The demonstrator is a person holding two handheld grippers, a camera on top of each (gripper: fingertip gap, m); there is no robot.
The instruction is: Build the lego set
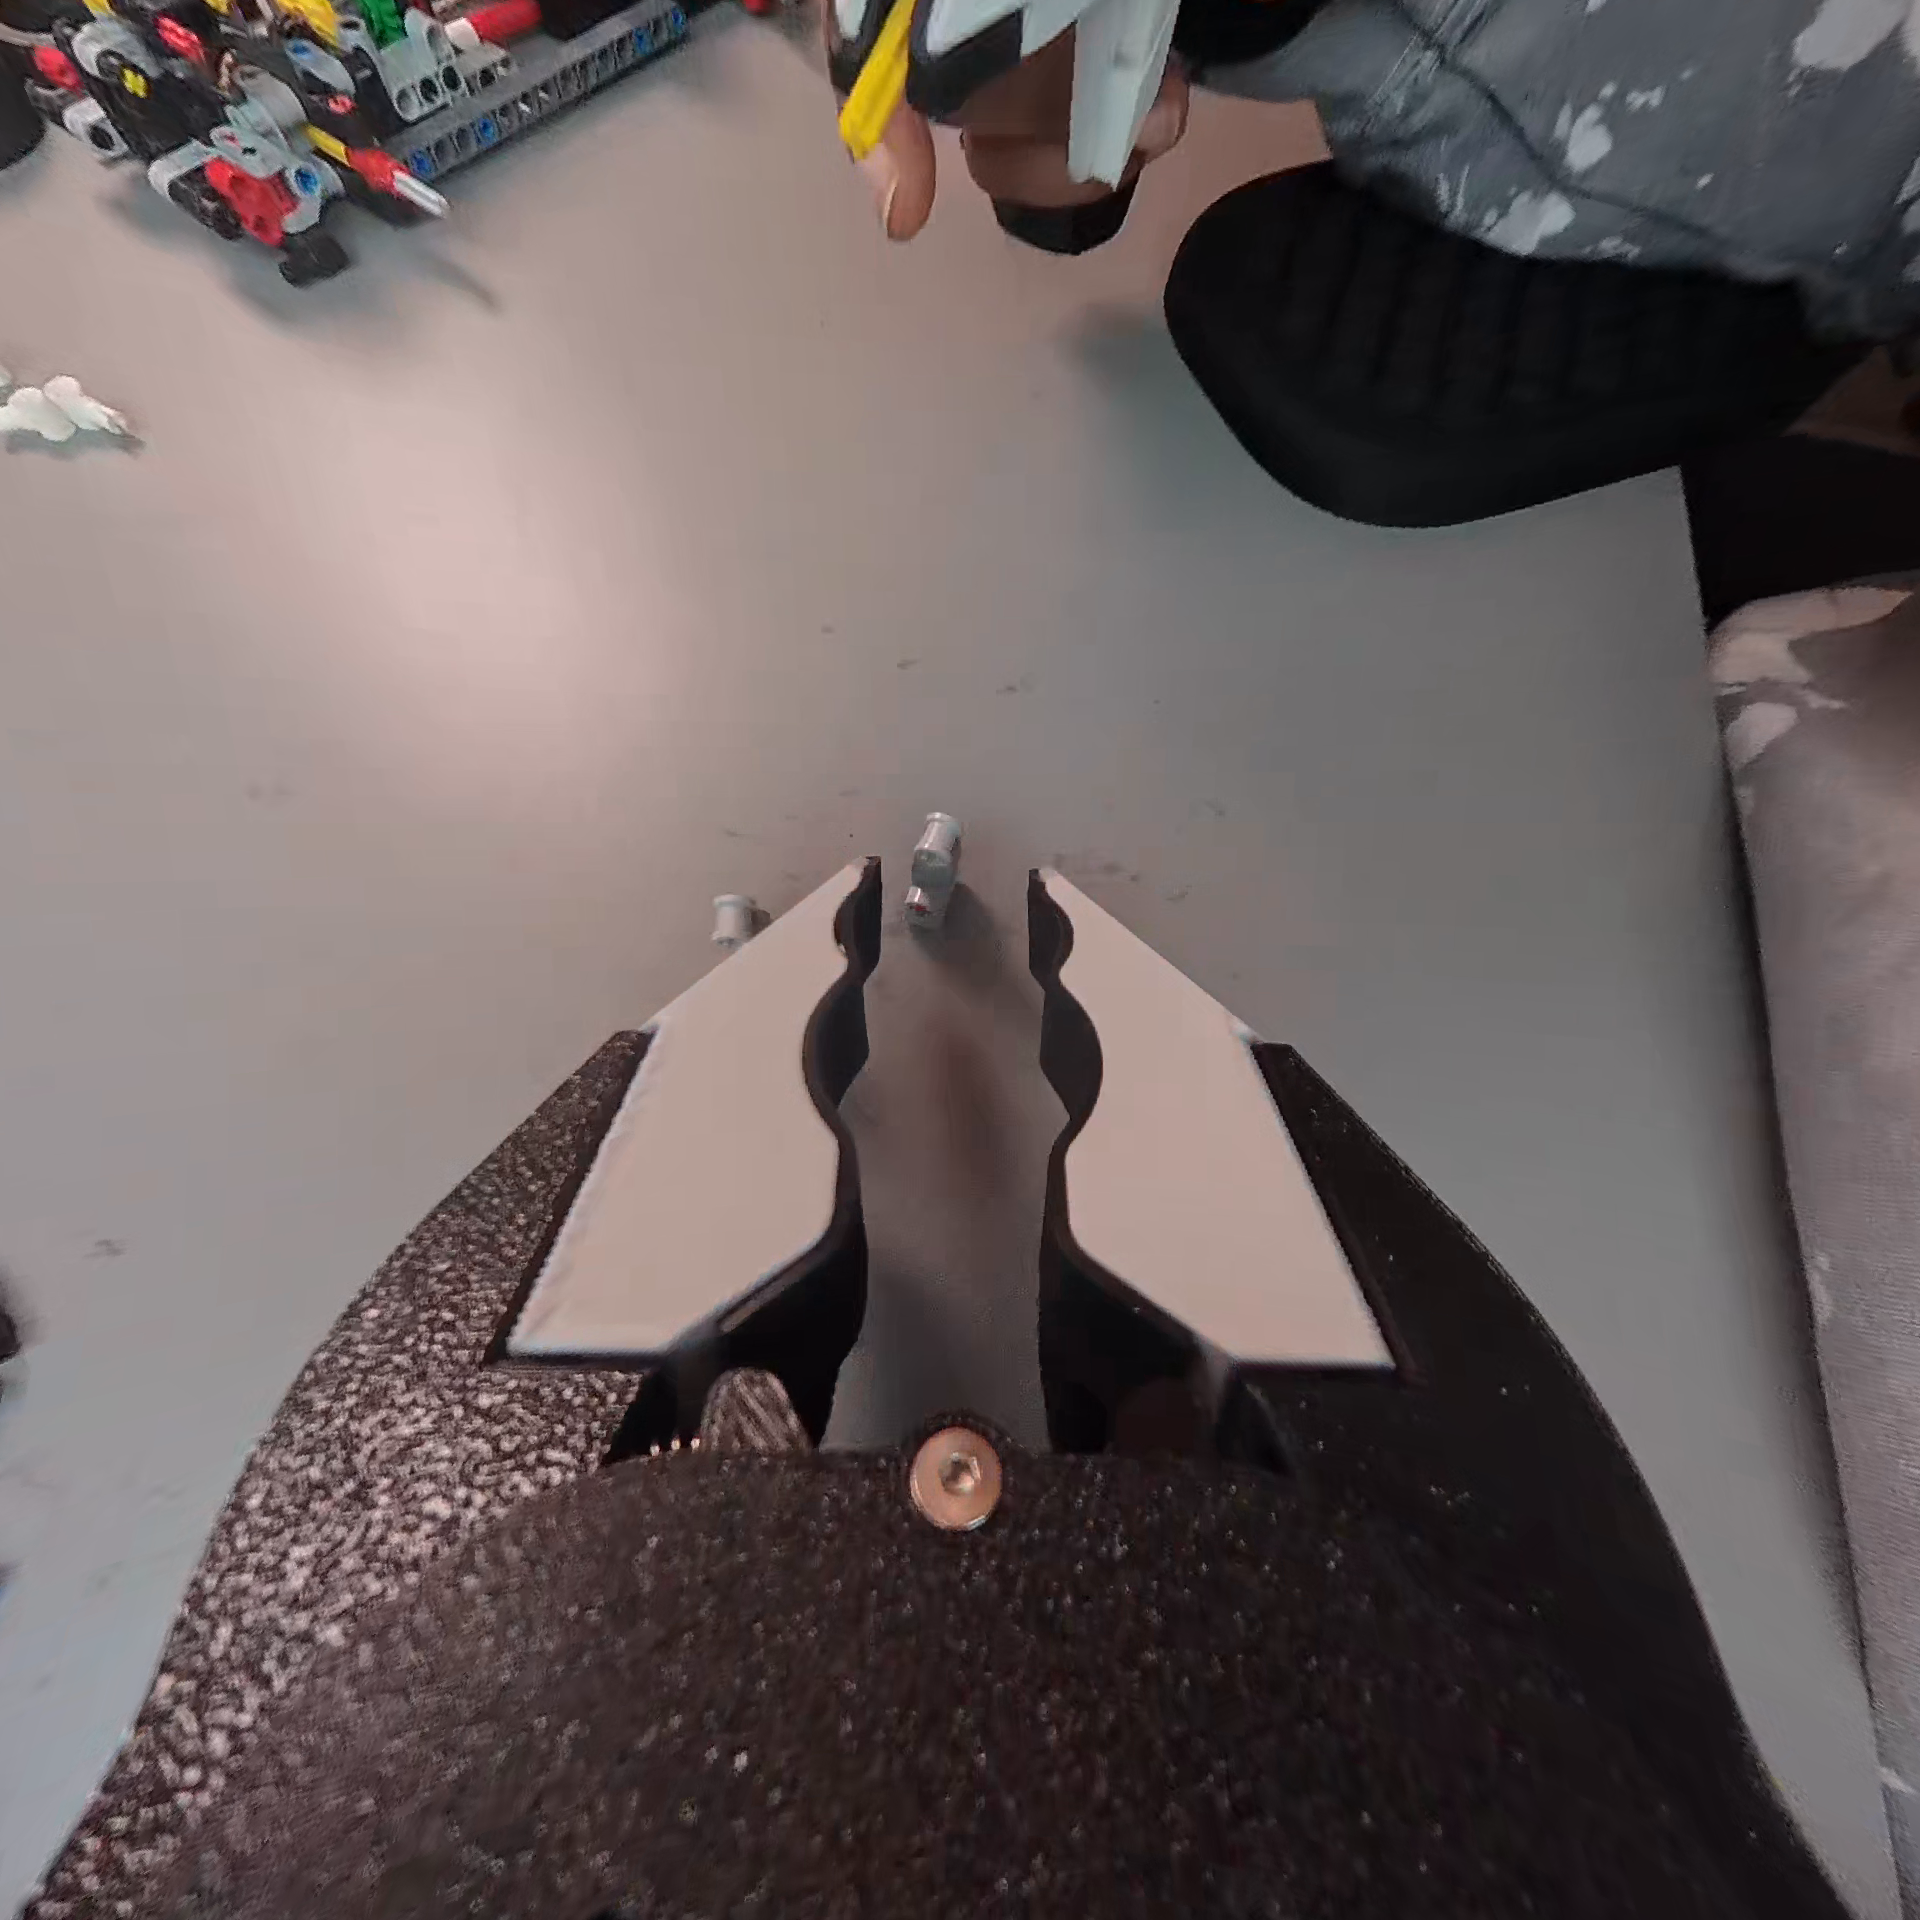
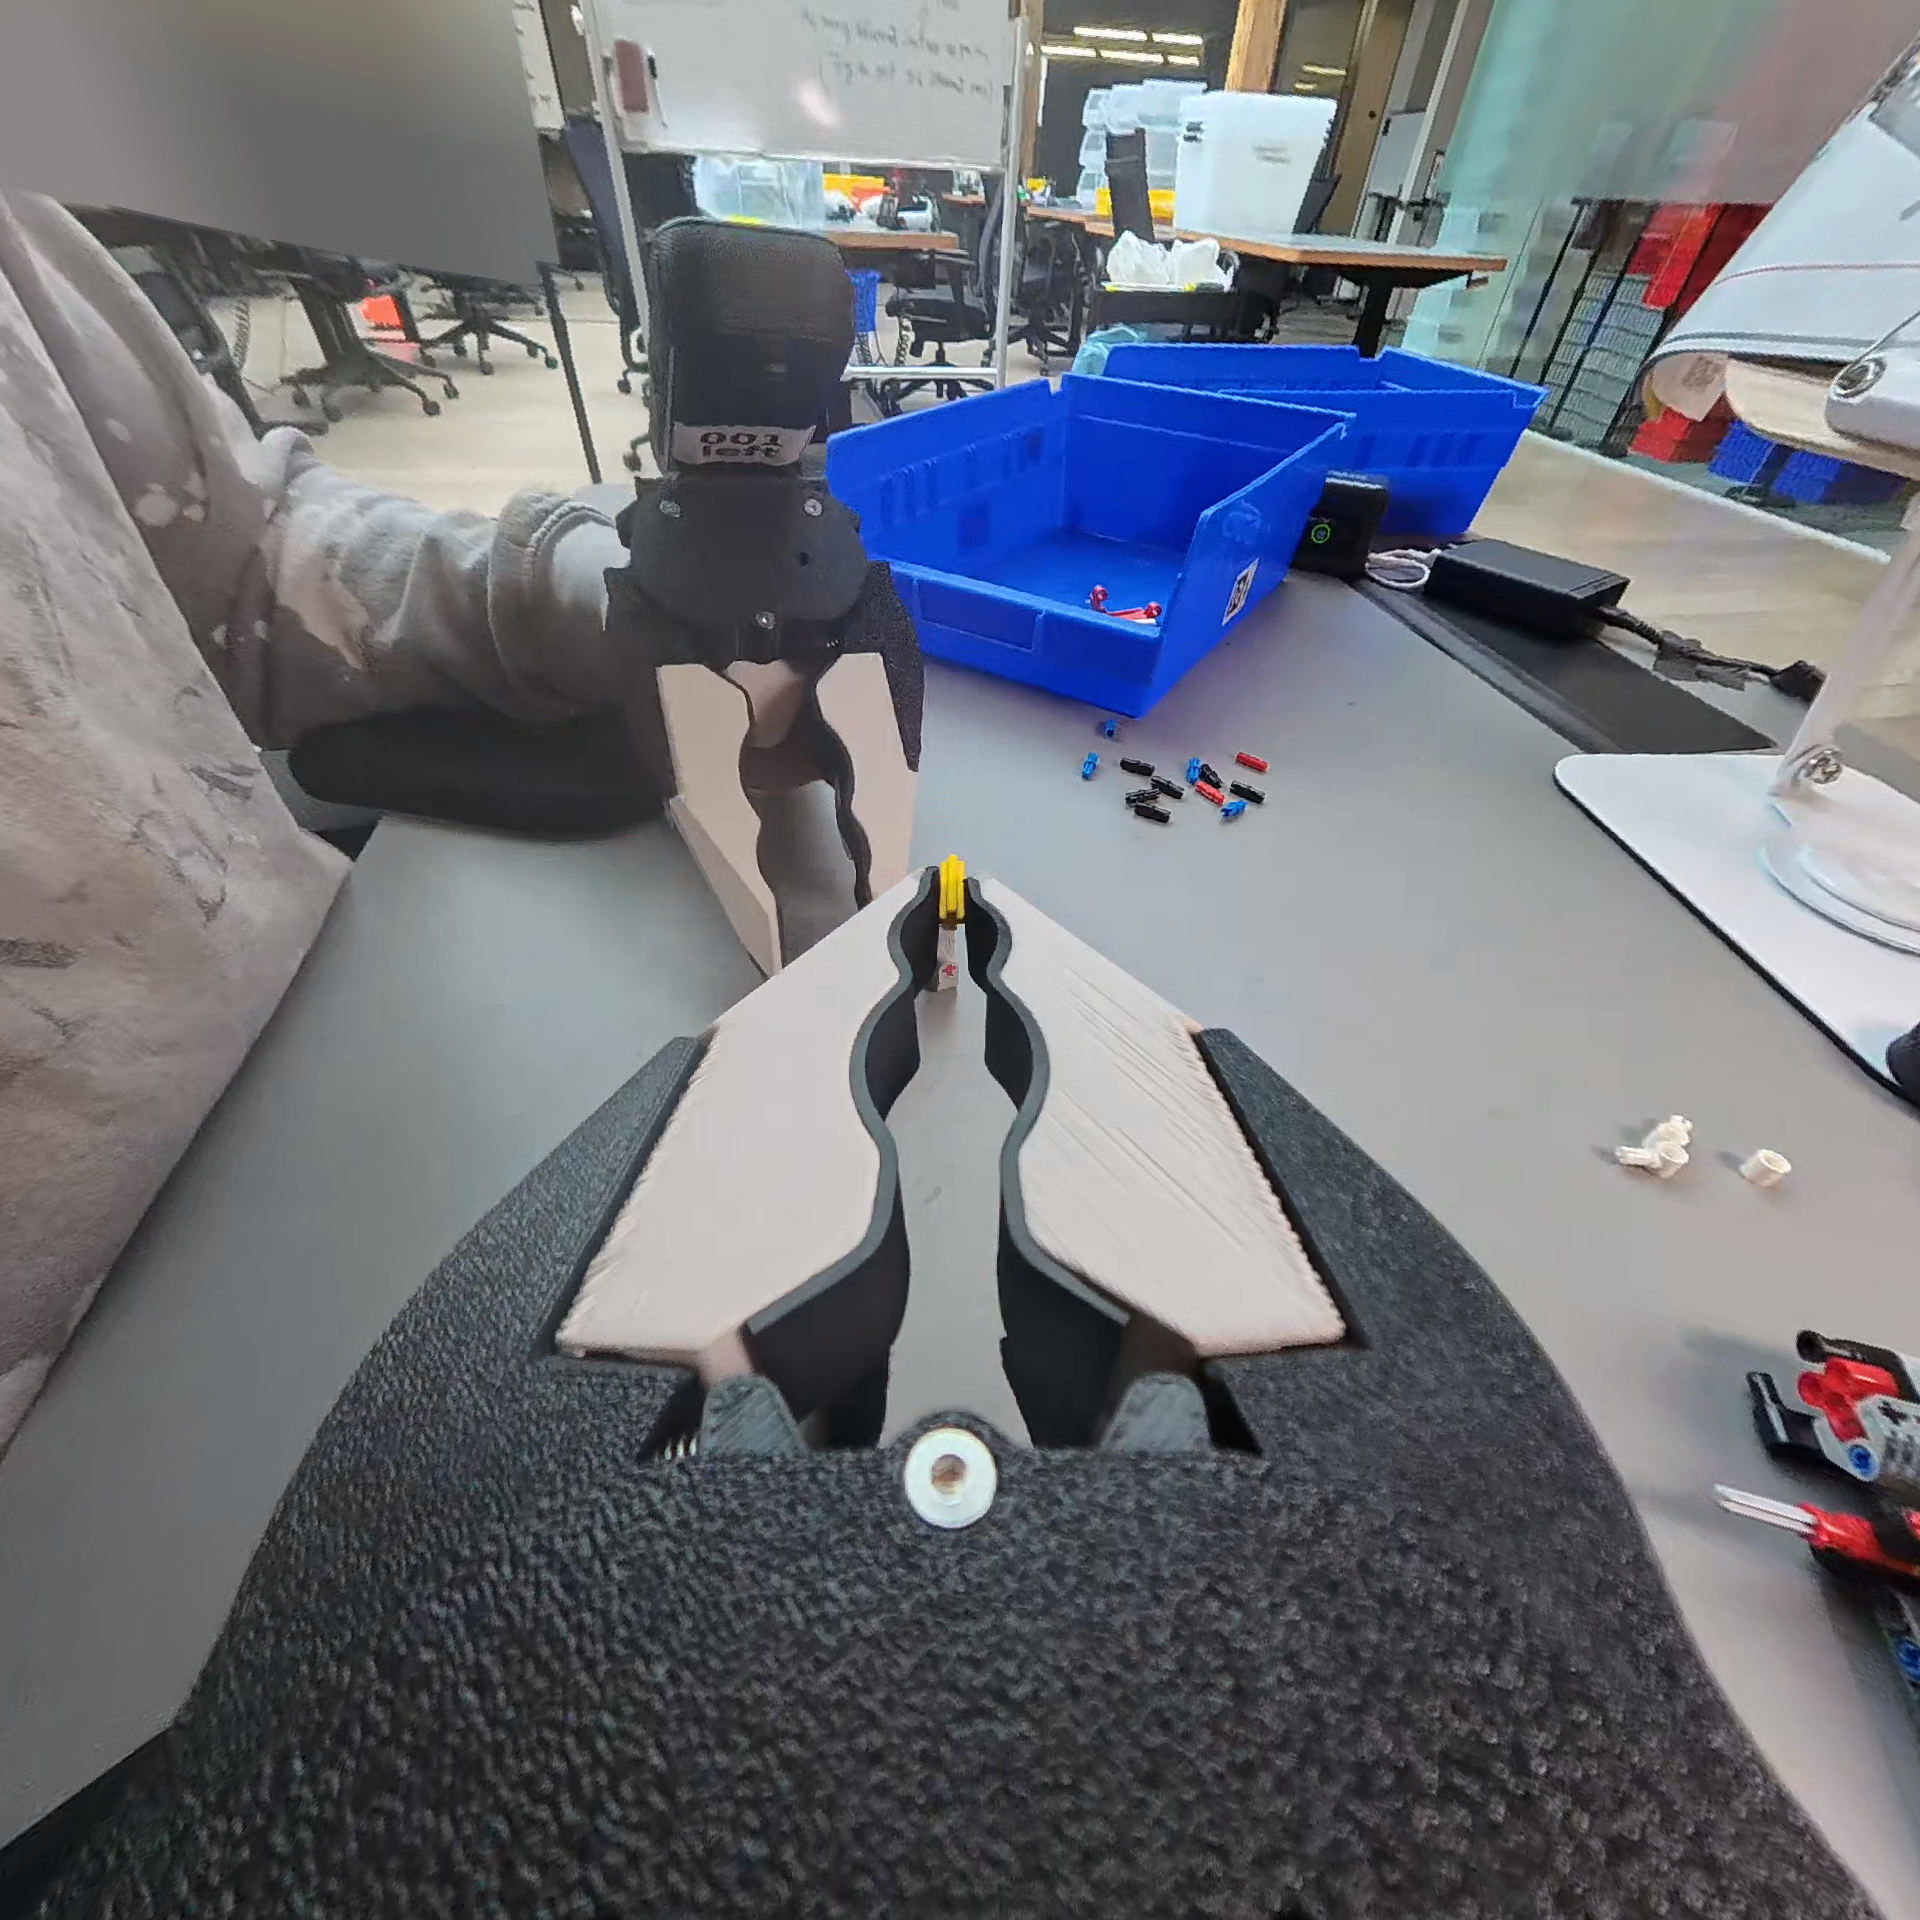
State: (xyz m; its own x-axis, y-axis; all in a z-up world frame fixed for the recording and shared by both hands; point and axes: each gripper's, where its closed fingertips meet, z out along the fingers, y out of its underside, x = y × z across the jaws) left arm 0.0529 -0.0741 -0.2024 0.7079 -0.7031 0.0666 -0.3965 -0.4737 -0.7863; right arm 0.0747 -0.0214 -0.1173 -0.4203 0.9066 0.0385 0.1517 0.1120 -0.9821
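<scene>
We see bare tabletop [image 1: 520, 644] between the left tongs [image 1: 954, 873] and the lego model [image 1: 239, 135] at the far edge. A small grey piece [image 1: 932, 871] stands between the parted tips, another [image 1: 731, 918] just outside them. The blue bin [image 2: 1081, 540] and scattered pins [image 2: 1174, 784] crowd the far side.

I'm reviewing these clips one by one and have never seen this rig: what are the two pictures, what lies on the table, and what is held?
Each picture comes from a camera on a hand-held, two-fingered claw. The left wrist view looks down at the open left claw, around a small light-grey Lego connector on the grey table. The right wrist view shows the right claw shut on a small yellow Lego piece. On the table are a blue plastic bin, scattered small black, blue and red pins, and in the left view a colourful partly built Lego model.
</scene>
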